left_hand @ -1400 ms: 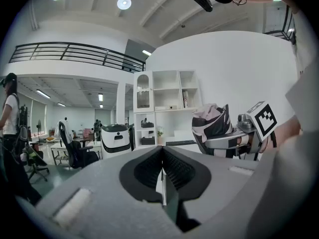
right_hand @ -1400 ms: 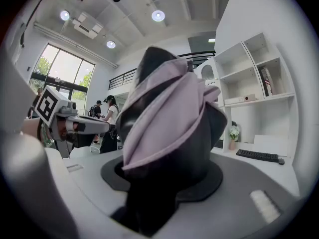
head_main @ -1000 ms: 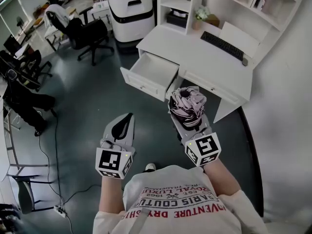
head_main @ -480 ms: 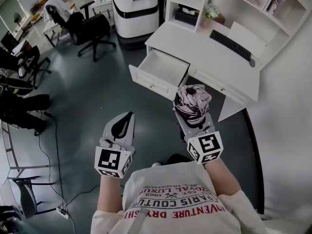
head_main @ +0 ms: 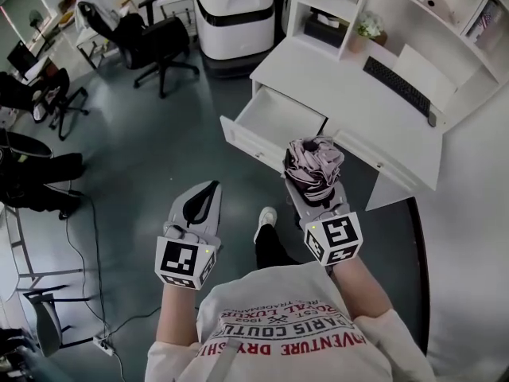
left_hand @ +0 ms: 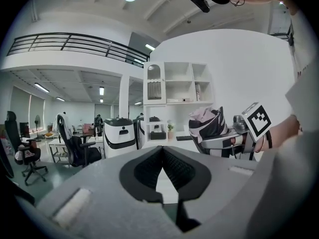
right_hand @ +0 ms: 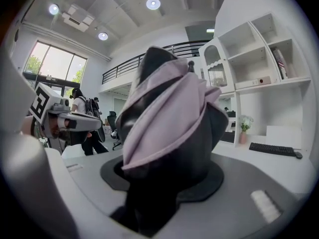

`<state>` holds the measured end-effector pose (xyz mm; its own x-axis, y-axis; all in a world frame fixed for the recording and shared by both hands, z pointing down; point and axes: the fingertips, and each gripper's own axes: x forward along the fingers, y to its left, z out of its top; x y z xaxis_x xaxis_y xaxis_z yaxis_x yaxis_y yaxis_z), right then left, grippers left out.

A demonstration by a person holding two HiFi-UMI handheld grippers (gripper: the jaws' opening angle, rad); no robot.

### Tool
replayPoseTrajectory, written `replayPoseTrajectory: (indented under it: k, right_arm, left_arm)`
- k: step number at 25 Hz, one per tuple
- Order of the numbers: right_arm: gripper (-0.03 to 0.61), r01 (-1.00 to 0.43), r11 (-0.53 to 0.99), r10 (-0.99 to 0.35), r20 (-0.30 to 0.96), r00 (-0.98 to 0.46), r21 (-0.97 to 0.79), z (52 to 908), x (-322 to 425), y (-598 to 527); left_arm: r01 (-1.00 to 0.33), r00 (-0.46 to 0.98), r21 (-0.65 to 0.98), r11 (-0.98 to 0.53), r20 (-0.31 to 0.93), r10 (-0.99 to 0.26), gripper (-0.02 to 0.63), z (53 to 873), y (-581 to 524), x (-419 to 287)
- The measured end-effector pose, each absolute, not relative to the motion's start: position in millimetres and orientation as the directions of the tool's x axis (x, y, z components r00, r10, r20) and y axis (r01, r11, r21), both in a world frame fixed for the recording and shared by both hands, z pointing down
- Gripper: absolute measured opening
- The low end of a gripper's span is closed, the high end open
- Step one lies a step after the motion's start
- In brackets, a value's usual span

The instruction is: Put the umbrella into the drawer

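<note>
A folded umbrella (head_main: 313, 169) of black and pale pink cloth stands upright in my right gripper (head_main: 316, 188), whose jaws are shut on it. In the right gripper view the umbrella (right_hand: 169, 128) fills the middle and hides what lies ahead. The white drawer (head_main: 274, 127) stands pulled out of the white desk (head_main: 350, 94), just beyond the umbrella in the head view. My left gripper (head_main: 205, 197) hangs to the left over the floor, jaws shut with nothing between them; in its own view its jaws (left_hand: 162, 156) meet, and the umbrella (left_hand: 209, 126) shows at the right.
On the desk lie a black keyboard (head_main: 398, 86) and a small plant (head_main: 364, 32) under white shelves. A white machine (head_main: 238, 10) stands left of the desk. Black office chairs (head_main: 147, 42) stand on the grey floor at back left. The person's foot (head_main: 266, 217) is below the drawer.
Both grippers and the umbrella have come nearer to the desk; the open drawer now lies just ahead of the umbrella. The person's foot has stepped forward into view.
</note>
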<state>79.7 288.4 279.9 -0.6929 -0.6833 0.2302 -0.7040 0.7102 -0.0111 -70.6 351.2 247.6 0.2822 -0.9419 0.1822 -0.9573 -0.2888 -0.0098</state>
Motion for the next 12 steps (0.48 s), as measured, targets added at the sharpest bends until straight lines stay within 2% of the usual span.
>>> replayPoseTrajectory:
  k: [12]
  right_arm:
    - [0.200,-0.748,0.663,-0.716,0.273,-0.643,-0.024,302.3,63.2,89.2]
  left_arm:
    - [-0.940,0.335,0.004,-0.341,0.204,-0.920,0.003,257.8,142.1,-89.4]
